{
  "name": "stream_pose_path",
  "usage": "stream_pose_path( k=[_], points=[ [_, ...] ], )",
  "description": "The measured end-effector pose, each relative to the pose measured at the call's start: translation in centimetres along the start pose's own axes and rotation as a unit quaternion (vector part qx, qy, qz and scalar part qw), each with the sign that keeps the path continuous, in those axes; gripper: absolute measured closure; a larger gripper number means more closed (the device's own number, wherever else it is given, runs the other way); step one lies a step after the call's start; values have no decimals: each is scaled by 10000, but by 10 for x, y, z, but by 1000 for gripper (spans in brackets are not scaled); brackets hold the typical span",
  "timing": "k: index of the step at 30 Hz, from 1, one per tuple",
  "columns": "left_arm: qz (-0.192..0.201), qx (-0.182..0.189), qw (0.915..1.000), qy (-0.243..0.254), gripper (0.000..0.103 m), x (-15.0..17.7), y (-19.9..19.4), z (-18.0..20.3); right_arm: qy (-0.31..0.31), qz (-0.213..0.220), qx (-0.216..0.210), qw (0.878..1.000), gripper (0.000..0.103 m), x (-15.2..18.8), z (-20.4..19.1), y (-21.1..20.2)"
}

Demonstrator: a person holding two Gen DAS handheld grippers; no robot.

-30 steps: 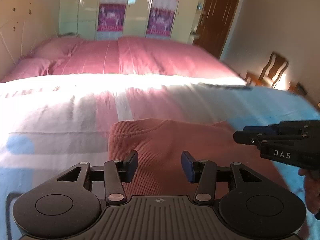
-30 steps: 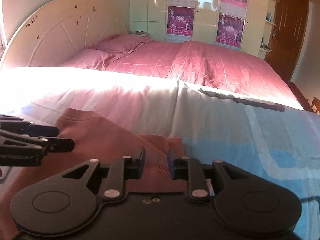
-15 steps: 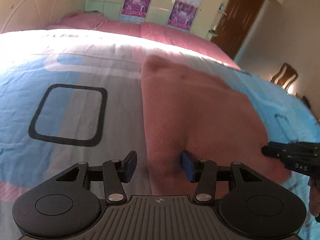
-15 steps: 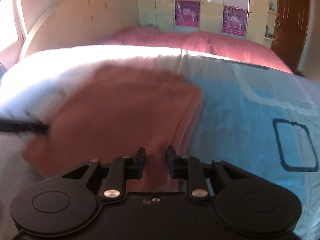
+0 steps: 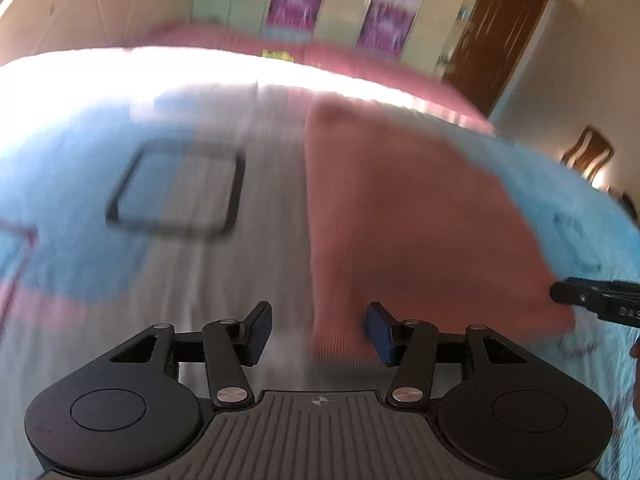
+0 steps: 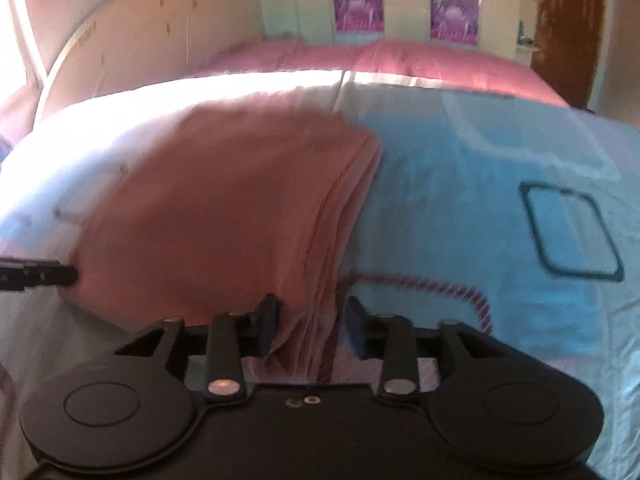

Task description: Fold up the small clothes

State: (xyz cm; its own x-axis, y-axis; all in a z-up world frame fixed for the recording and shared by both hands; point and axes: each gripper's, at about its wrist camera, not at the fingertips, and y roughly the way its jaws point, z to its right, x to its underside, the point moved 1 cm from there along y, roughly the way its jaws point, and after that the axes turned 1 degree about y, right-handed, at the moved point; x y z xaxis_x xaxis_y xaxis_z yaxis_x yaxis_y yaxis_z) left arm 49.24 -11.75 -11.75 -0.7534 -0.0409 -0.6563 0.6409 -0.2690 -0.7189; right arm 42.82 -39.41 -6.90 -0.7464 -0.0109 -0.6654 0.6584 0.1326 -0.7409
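The pink garment (image 5: 408,216) lies folded flat on the blue, white and pink bedspread (image 5: 188,264), its layered edges stacked along the side seen at the right in the right wrist view (image 6: 224,216). The left gripper (image 5: 316,330) is spread wide above the bedspread, holding nothing; the near left corner of the garment sits between its blue-padded fingers (image 5: 380,332), but neither pad presses on the cloth. The right gripper (image 6: 310,324) is parted to a moderate width, with the near right corner of the garment bunched in the gap; the left finger appears to touch the folds, while the right finger stands apart from them, so no grip is confirmed. In the left wrist view the right gripper enters from the right edge, its tips at the garment's near right corner (image 5: 592,300); in the right wrist view the left gripper's tips reach the garment's near left edge (image 6: 40,276). A black outlined square (image 5: 178,192) is printed on the bedspread beside the garment. Farther off lie a pink quilt (image 6: 400,58), a cream headboard (image 6: 132,36), a wardrobe with purple posters (image 6: 360,6) and a brown door (image 5: 496,36). Both views are motion-blurred.
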Motion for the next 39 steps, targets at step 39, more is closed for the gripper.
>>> stream_pose_path(
  k=[39],
  points=[
    [-553, 894, 9925, -619, 32, -61, 106, -3, 2516, -647, -2689, 9275, 71, -32, 101, 103]
  ],
)
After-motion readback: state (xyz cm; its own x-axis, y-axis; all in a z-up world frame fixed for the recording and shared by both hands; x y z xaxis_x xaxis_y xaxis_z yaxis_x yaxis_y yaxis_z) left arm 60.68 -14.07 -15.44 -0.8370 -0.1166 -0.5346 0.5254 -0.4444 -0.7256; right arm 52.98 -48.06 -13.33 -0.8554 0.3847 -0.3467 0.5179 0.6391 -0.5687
